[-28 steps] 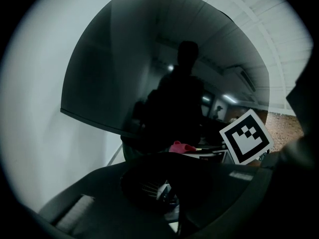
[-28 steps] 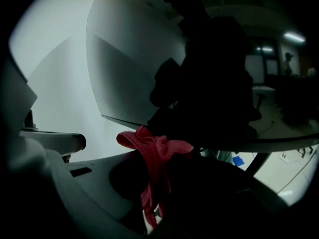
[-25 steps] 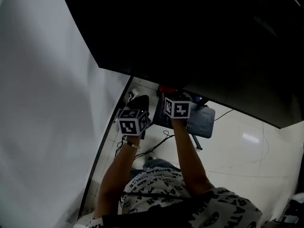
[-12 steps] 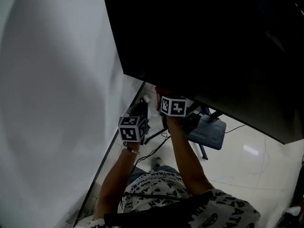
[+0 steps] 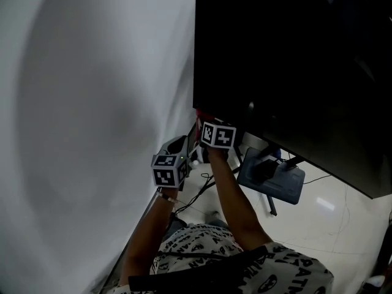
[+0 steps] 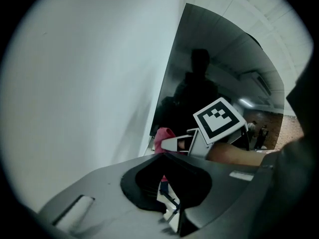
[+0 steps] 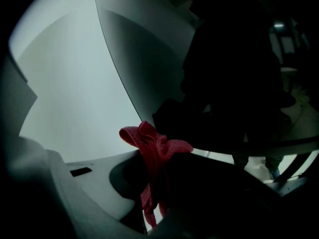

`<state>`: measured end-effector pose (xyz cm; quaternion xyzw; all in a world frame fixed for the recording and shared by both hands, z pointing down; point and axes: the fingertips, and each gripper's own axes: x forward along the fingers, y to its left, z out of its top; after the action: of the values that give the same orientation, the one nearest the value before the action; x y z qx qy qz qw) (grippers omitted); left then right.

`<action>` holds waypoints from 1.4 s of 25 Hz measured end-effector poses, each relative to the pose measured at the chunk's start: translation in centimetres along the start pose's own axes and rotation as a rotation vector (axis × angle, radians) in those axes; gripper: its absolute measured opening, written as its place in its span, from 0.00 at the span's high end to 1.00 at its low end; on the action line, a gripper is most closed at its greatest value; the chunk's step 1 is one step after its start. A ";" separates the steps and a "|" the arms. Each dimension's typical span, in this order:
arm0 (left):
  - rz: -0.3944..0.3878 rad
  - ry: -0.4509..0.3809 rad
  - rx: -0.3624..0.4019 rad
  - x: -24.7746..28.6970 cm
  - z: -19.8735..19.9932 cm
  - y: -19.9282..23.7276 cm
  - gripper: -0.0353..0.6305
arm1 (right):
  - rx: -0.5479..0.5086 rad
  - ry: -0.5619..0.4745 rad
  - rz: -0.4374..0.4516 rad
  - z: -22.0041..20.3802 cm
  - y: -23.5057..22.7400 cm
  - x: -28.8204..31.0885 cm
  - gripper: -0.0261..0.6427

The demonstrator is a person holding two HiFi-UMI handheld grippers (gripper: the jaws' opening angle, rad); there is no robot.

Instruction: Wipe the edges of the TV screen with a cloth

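The black TV screen [image 5: 294, 54] fills the upper right of the head view, with its lower left corner just above my hands. My right gripper [image 5: 204, 126] is shut on a bunched red cloth [image 5: 199, 120], held right below that corner. In the right gripper view the cloth [image 7: 155, 146] sticks up between the jaws of the right gripper [image 7: 152, 156], close to the screen's left edge [image 7: 117, 73]. My left gripper [image 5: 181, 146] hangs lower left of it, apart from the TV. Its jaws meet with nothing between them in the left gripper view [image 6: 162, 154], where the cloth [image 6: 163, 136] shows beyond.
A white wall [image 5: 92, 103] runs along the left, close beside the TV's edge. On the pale tiled floor below lie a blue-grey case [image 5: 272, 176] and dark cables [image 5: 197, 187]. The person's forearms reach up from the bottom centre.
The head view has swung so the TV's lower left corner now sits centre frame. The right gripper with the cloth has come up close under that corner. The left gripper stays lower left.
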<state>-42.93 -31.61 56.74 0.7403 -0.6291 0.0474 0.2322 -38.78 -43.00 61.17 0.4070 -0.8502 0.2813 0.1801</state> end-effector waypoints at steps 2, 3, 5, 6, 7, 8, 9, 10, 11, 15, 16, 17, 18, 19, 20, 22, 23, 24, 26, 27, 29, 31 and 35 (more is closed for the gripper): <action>-0.004 0.002 0.003 -0.6 0.4 1.1 0.96 | 0.015 -0.011 0.012 0.9 1.9 1.0 0.85; -0.008 0.003 0.002 -0.9 0.6 1.6 0.96 | 0.032 -0.017 0.023 1.3 2.7 1.5 0.85; -0.016 0.001 0.000 -1.4 0.9 2.4 0.96 | 0.073 -0.035 0.042 2.0 4.0 2.3 0.85; -0.022 0.000 0.002 -1.6 1.1 2.7 0.96 | 0.087 -0.049 0.048 2.5 4.5 2.5 0.85; -0.028 -0.003 0.005 -1.8 1.4 2.9 0.96 | 0.098 -0.068 0.051 3.3 4.8 2.5 0.85; -0.034 -0.005 0.009 -1.9 1.7 3.1 0.96 | 0.108 -0.090 0.052 4.2 5.1 2.3 0.85; -0.040 -0.007 0.012 -2.0 2.1 3.2 0.96 | 0.119 -0.112 0.054 5.2 5.4 1.9 0.85; -0.046 -0.010 0.013 -2.1 2.4 3.2 0.96 | 0.129 -0.132 0.058 6.1 5.7 1.5 0.85; -0.051 -0.016 0.010 -2.2 2.6 3.2 0.96 | 0.134 -0.149 0.063 6.9 6.0 1.0 0.85; -0.075 -0.053 0.005 -2.1 3.7 2.9 0.96 | 0.117 -0.225 0.093 10.0 7.3 -1.1 0.85; -0.082 -0.064 0.008 -2.0 4.1 2.7 0.96 | 0.114 -0.244 0.105 10.9 7.6 -1.8 0.85; -0.089 -0.076 0.011 -1.9 4.6 2.5 0.96 | 0.110 -0.261 0.115 11.8 8.0 -2.4 0.85; -0.094 -0.088 0.015 -1.8 5.3 2.3 0.96 | 0.103 -0.278 0.124 12.7 8.4 -3.1 0.85; -0.099 -0.101 0.022 -1.8 6.1 2.2 0.96 | 0.094 -0.292 0.131 13.7 8.8 -3.8 0.85; -0.101 -0.114 0.033 -1.8 7.1 2.0 0.96 | 0.082 -0.304 0.137 14.7 9.3 -4.5 0.85; -0.095 -0.143 0.062 -1.9 9.3 2.1 0.96 | 0.052 -0.326 0.143 16.8 10.3 -5.8 0.85; -0.092 -0.161 0.073 -2.0 10.5 2.2 0.96 | 0.037 -0.340 0.144 17.8 10.8 -6.4 0.85; -0.090 -0.183 0.083 -2.2 11.9 2.2 0.96 | 0.024 -0.357 0.146 18.9 11.3 -7.0 0.85; -0.088 -0.229 0.101 -2.7 14.8 2.1 0.96 | 0.000 -0.392 0.152 20.9 12.2 -8.2 0.85; -0.089 -0.251 0.111 -3.0 16.1 2.0 0.96 | -0.012 -0.409 0.154 21.8 12.7 -8.7 0.85; -0.093 -0.289 0.133 -3.8 18.3 1.4 0.96 | -0.030 -0.443 0.162 23.6 13.8 -9.9 0.85; -0.098 -0.320 0.160 -4.7 20.0 0.7 0.96 | -0.047 -0.479 0.172 25.6 15.2 -11.3 0.85; -0.104 -0.369 0.211 -6.1 22.6 -1.3 0.96 | -0.076 -0.542 0.194 30.0 17.7 -14.6 0.85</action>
<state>-47.89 -35.02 34.11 0.7883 -0.6132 -0.0354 0.0364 -46.32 -44.12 24.20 0.3773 -0.9121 0.1459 -0.0663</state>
